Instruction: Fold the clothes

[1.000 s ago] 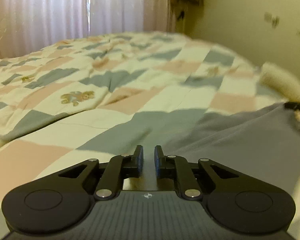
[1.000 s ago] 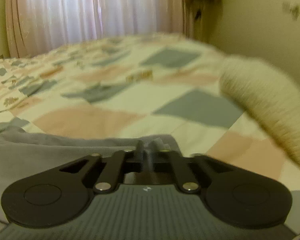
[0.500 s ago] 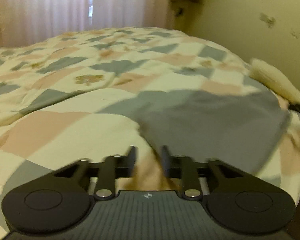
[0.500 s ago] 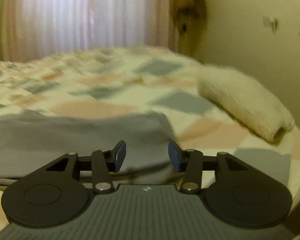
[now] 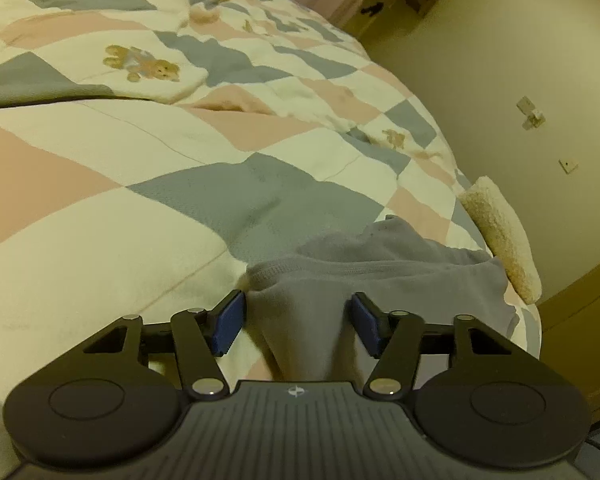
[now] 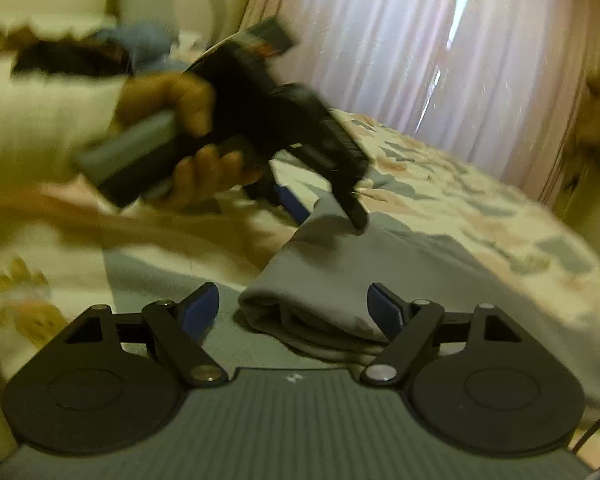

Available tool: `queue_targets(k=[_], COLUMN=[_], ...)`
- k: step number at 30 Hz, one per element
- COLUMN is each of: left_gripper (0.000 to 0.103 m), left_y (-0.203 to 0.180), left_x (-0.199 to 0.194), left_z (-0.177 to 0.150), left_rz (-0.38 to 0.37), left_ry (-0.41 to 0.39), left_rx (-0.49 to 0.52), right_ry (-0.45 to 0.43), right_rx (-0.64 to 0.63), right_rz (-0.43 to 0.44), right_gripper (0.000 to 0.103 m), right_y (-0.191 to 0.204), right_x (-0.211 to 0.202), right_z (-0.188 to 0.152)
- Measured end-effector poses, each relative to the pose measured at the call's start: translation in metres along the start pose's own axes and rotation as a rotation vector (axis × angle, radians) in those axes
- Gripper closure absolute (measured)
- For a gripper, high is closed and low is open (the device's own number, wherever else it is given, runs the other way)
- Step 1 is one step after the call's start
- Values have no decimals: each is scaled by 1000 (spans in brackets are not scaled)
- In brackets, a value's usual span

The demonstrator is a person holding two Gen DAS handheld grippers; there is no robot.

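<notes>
garment point(image 5: 384, 276), grey, folded flat near the corner of the bed point(image 5: 100, 184) beside a towel roll point(image 5: 500, 236); left tongs point(image 5: 296, 322) and right tongs point(image 6: 292, 312) both opening, straddling its edges unpressed, apparently releasing the finished fold.

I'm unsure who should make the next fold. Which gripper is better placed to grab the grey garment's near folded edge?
Probably the right gripper: its opening jaws straddle the grey garment's layered end. The left gripper is over the far end.
</notes>
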State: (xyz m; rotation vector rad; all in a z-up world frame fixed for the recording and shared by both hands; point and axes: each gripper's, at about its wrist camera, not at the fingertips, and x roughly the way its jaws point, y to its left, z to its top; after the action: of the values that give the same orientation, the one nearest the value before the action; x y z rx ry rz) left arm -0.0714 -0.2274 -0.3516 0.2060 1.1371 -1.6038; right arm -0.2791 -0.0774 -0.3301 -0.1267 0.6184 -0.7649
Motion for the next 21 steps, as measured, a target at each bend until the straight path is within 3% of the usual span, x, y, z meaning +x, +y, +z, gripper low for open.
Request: queue_targets(k=[3, 4, 5, 8, 10, 11, 13, 16, 21], left_gripper=[54, 55, 53, 51, 60, 69, 78, 85, 85], left_y=[5, 7, 9, 12, 14, 14, 15, 14, -1], left_x=[0, -2, -4, 0, 4, 7, 11, 5, -40], left_z=[-1, -2, -4, -6, -4, -1, 4, 6, -1], left_rz=[-14, -25, -39, -42, -45, -48, -52, -68, -94], left_ry=[3, 2, 1, 11, 18, 22, 29, 19, -85], left_rx=[-16, -28, -40, -44, -51, -57, -77, -107, -138], right_ry=[20, 38, 57, 70, 84, 94, 115, 97, 3], right_rx=[-155, -184, -202, -232, -268, -276, -292, -243, -102], right_rz=[-103, -129, -146, -174, -176, -168, -151, -135, -84], right_gripper=[34, 45, 49, 50, 57, 71, 83, 91, 91], right_y=[20, 23, 24, 24, 28, 27, 25, 11, -13], right_x=[17, 21, 23, 26, 32, 36, 44, 44, 21], right_z=[-1, 0, 0, -5, -7, -6, -5, 2, 16])
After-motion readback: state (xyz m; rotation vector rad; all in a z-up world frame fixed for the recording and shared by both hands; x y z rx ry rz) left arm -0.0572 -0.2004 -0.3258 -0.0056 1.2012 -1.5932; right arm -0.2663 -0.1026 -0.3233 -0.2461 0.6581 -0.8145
